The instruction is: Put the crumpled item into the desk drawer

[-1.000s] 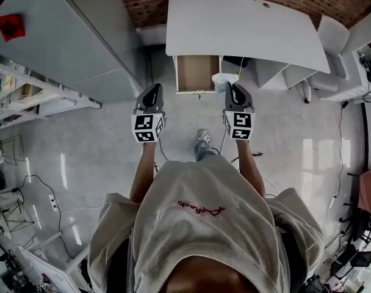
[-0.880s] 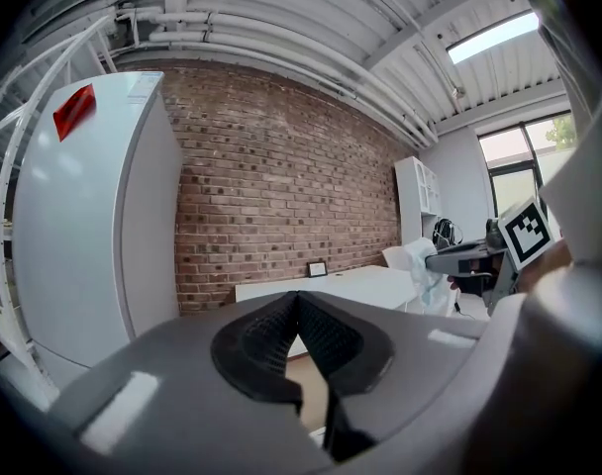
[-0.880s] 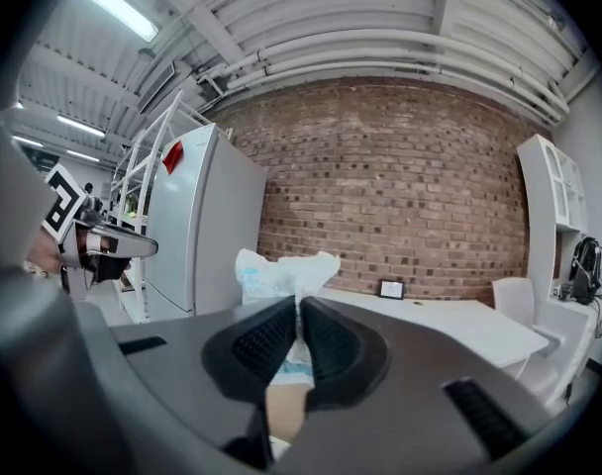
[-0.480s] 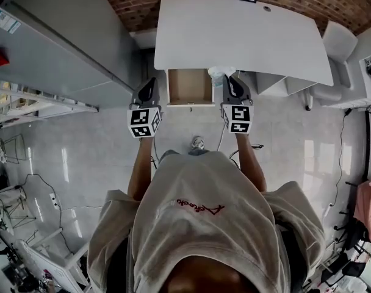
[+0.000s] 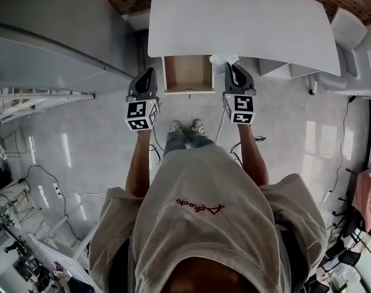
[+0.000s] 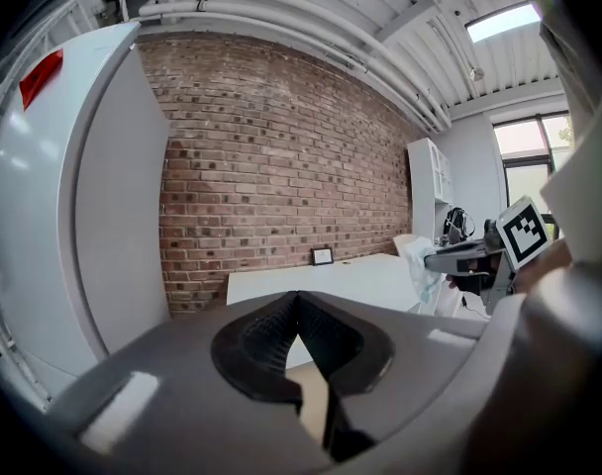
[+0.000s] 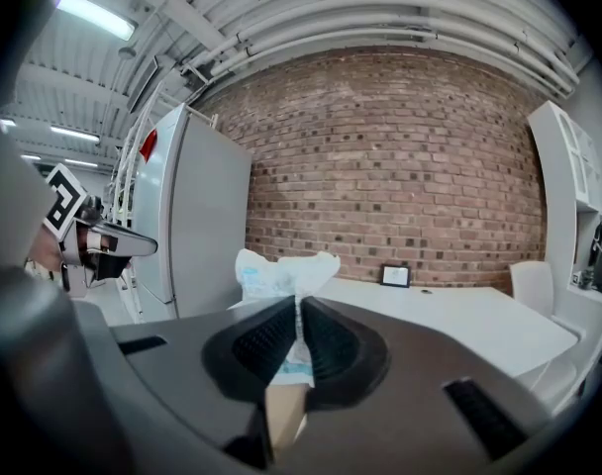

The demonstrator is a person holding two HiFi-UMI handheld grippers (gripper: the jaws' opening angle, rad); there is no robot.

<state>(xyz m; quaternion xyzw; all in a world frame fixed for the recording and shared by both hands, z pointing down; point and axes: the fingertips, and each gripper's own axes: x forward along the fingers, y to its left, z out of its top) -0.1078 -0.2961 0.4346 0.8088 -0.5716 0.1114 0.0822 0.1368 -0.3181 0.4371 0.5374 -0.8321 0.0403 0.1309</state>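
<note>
The crumpled white item (image 5: 223, 61) (image 7: 281, 270) sticks up from my right gripper (image 5: 233, 71) (image 7: 298, 310), which is shut on it just right of the open desk drawer (image 5: 187, 73). The drawer hangs out from under the white desk (image 5: 240, 17), and its tan inside shows bare. My left gripper (image 5: 149, 75) (image 6: 299, 302) hovers just left of the drawer, its jaws shut with nothing between them. In the left gripper view the right gripper (image 6: 469, 260) carries the crumpled item (image 6: 417, 265) at the right edge.
A tall grey cabinet (image 5: 51, 35) stands to the left of the desk. A white chair (image 5: 347, 29) is at the desk's right end. Cables (image 5: 246, 142) trail on the floor by the person's feet (image 5: 185, 127). A small picture frame (image 7: 394, 276) stands on the desk's far edge.
The person has stepped toward the desk. Both grippers have moved forward together, and the open drawer now lies between them. The right gripper still holds the crumpled item.
</note>
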